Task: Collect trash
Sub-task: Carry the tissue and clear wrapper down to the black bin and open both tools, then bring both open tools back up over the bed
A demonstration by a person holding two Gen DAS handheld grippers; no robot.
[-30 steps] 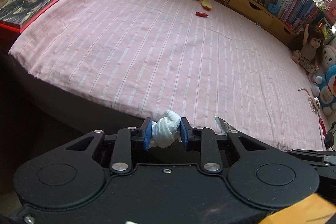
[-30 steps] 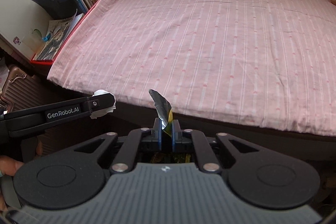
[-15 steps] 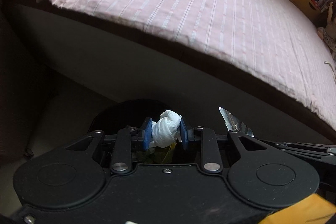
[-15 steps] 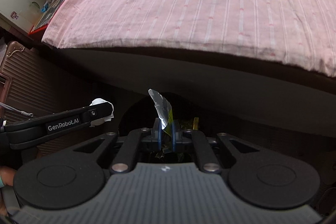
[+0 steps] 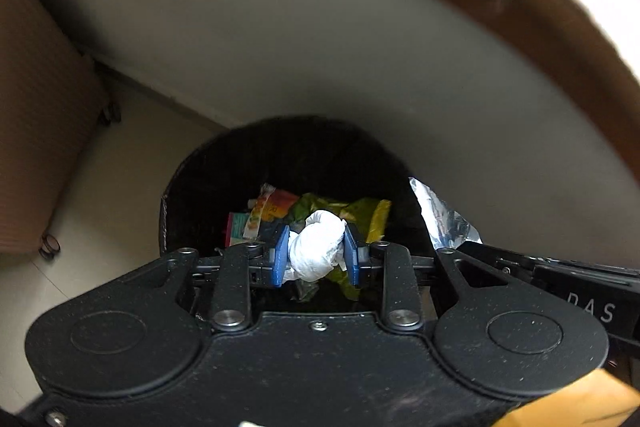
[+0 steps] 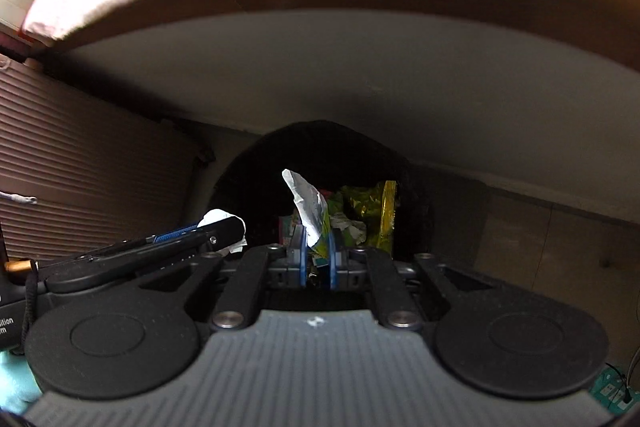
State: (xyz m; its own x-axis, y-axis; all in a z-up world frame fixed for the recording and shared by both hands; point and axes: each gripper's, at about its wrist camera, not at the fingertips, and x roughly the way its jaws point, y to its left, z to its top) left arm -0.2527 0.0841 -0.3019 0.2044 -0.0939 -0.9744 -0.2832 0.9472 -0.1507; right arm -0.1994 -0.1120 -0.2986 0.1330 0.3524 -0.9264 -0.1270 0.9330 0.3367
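Black bin [image 5: 192, 187] rim beneath left gripper [image 5: 316, 253] clamping tissue [image 5: 316, 247], right gripper [image 6: 316, 259] loosening on foil wrapper [image 6: 306, 203].

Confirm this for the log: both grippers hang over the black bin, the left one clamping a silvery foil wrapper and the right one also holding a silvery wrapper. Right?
Not quite. The left gripper clamps a crumpled white tissue, not foil, as the left wrist view shows. The rest stands: both hang over the black bin, and the right gripper holds the silvery wrapper.

Brown ribbed suitcase [image 6: 92, 179] on wheels at left, pale bed side panel [image 5: 320, 39], beige floor [image 5: 112, 187]
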